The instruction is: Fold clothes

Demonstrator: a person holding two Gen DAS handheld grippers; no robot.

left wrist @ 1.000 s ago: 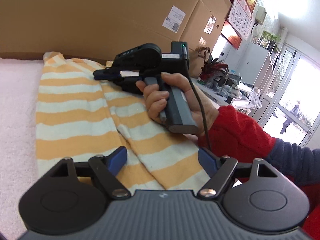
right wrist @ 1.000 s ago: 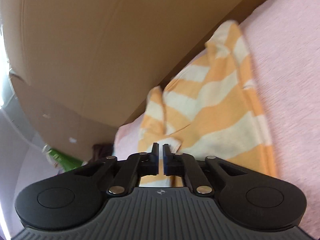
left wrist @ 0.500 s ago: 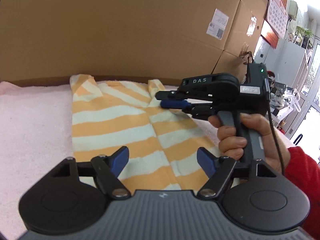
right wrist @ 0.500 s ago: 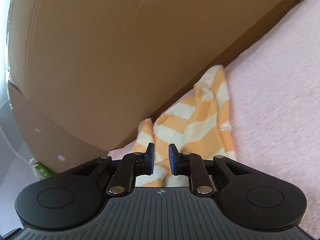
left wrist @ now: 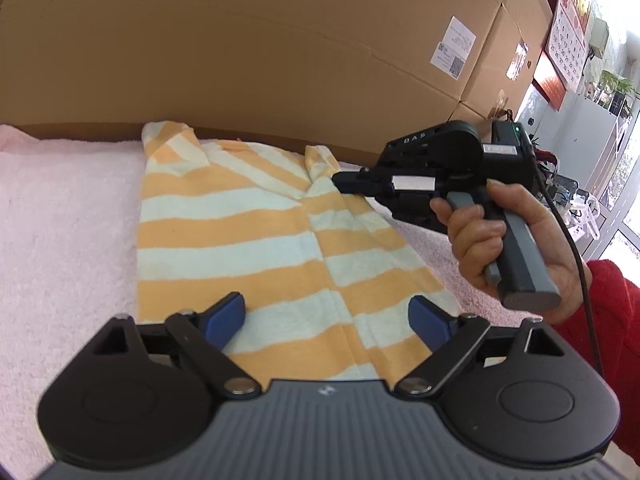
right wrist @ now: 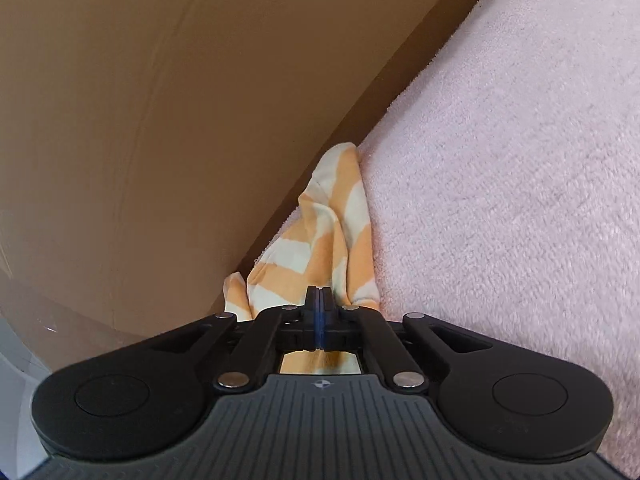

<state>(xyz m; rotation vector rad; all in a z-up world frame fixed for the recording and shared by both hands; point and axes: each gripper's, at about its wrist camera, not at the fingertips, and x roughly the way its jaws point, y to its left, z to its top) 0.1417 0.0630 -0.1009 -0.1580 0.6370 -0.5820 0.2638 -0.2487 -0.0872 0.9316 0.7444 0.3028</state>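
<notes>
An orange-and-white striped garment [left wrist: 224,216] lies flat on a pink towel [left wrist: 60,220], folded lengthwise with a seam down its middle. My left gripper [left wrist: 328,314] hovers over the garment's near edge, its jaws opening wide, the cloth under them and untouched by the blue pads [left wrist: 224,316]. A hand [left wrist: 480,236] holds my right gripper [left wrist: 340,182] at the garment's far right corner. In the right wrist view the right gripper [right wrist: 319,300] has its jaws pressed together on a bunched fold of the striped garment [right wrist: 332,232].
Large cardboard boxes [left wrist: 280,60] stand as a wall right behind the towel's far edge, close to the garment [right wrist: 160,120]. A red sleeve [left wrist: 608,300] reaches in from the right. A calendar [left wrist: 568,20] and shelves are at the far right.
The right gripper slid to the garment's far right corner, opened briefly and shut on the fabric. The left gripper pulled back toward the near edge and spread its jaws wider.
</notes>
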